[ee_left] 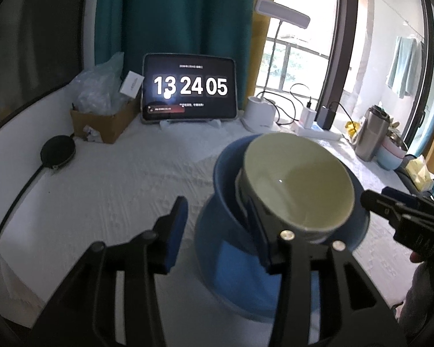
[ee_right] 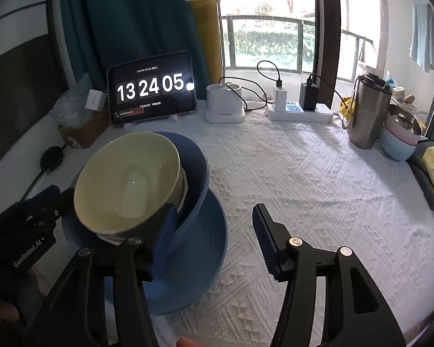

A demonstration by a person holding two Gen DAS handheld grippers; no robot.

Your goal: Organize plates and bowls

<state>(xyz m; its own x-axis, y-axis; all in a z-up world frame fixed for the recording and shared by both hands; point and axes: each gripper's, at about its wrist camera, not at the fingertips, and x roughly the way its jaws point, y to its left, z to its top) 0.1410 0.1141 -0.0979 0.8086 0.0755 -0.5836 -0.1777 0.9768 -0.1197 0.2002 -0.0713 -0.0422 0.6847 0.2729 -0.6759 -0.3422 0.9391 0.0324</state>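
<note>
At the far left of the white textured tablecloth [ee_right: 303, 173] lies a round black disc [ee_left: 58, 151] with a cable trailing toward the table's edge, and just behind it sits a cardboard box [ee_left: 101, 121] stuffed with crumpled clear plastic and a small white carton. Next along the back stands a tablet [ee_left: 189, 88] on a stand, showing a clock. To its right come a white desk lamp [ee_right: 224, 110], a power strip [ee_right: 301, 112] with a white and a black charger plugged in, a steel tumbler [ee_right: 367, 112], and at the far right a stack of pastel bowls [ee_right: 399, 141] beside a yellow packet. In the near centre-left of the cloth is the task's stack: a blue plate [ee_right: 199, 260] flat on the cloth, a blue bowl [ee_right: 196, 173] on it, and a cream bowl [ee_right: 124, 185] nested inside, tilted toward the cameras with other white ware under it. The left gripper [ee_left: 217, 231] stands partly open, one pad out over bare cloth, the other close against the stack's left side; whether it touches cannot be told. The right gripper [ee_right: 214, 237] is likewise spread, its left pad against the blue bowl's rim, its right pad over open cloth, holding nothing. Each gripper stands at its own flank of the stack.
</note>
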